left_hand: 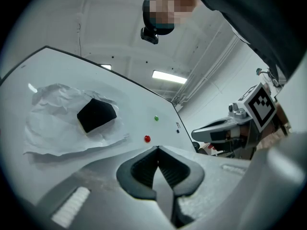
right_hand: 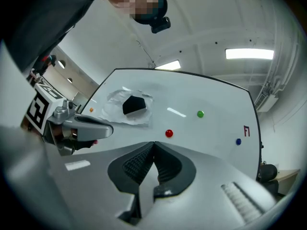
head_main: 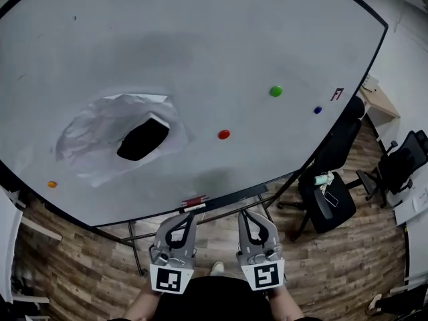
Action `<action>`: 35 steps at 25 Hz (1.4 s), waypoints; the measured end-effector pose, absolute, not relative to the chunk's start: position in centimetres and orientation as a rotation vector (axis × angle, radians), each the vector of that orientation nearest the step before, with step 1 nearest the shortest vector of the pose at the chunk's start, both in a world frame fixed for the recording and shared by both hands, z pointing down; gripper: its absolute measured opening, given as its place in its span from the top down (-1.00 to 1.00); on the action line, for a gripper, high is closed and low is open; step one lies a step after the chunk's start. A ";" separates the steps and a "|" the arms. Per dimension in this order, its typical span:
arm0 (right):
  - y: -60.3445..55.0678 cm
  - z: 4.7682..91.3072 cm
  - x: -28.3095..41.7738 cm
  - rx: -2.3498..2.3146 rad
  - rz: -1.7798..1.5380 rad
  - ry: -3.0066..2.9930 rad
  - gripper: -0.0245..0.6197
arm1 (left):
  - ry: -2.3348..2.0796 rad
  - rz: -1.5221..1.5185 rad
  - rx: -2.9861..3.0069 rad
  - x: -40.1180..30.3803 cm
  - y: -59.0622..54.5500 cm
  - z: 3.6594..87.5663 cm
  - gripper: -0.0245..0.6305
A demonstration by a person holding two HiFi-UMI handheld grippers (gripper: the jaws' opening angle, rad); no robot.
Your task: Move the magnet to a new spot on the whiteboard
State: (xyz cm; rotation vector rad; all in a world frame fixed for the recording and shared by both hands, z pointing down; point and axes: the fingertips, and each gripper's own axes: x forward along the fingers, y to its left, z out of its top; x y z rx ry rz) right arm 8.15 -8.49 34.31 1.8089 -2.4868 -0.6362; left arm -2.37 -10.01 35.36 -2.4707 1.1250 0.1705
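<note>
The whiteboard [head_main: 200, 39] carries a red magnet [head_main: 223, 134], a green magnet [head_main: 275, 91], a blue magnet [head_main: 317, 110] and an orange magnet [head_main: 52, 184]. Both grippers hang side by side below the board's lower edge, apart from it. My left gripper [head_main: 188, 216] is shut with nothing between its pads. My right gripper [head_main: 245, 214] is shut and empty too. In the left gripper view the shut tips [left_hand: 157, 148] sit just under the red magnet [left_hand: 147, 138]. In the right gripper view the tips [right_hand: 154, 143] lie close below the red magnet [right_hand: 169, 133].
A crumpled white sheet [head_main: 87, 139] with a black patch [head_main: 142, 139] is stuck on the board's left half. A red object [head_main: 194, 200] lies on the board's tray. A black office chair [head_main: 331, 199] stands right of the board, a second chair [head_main: 404, 159] and a desk [head_main: 380, 100] beyond.
</note>
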 end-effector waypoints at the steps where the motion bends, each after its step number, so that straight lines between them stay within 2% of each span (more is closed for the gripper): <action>1: -8.8 34.2 8.3 1.790 -0.641 -2.504 0.92 | 1.146 0.173 -2.460 -2.2 -10.2 35.3 0.92; 21: -14.1 32.7 8.4 1.518 -0.767 -2.731 0.92 | 1.396 0.109 -2.294 -1.2 -12.6 34.9 0.92; 35: -18.0 29.6 6.7 1.522 -0.906 -2.696 0.92 | 1.450 0.093 -2.269 -2.2 -14.4 35.1 0.92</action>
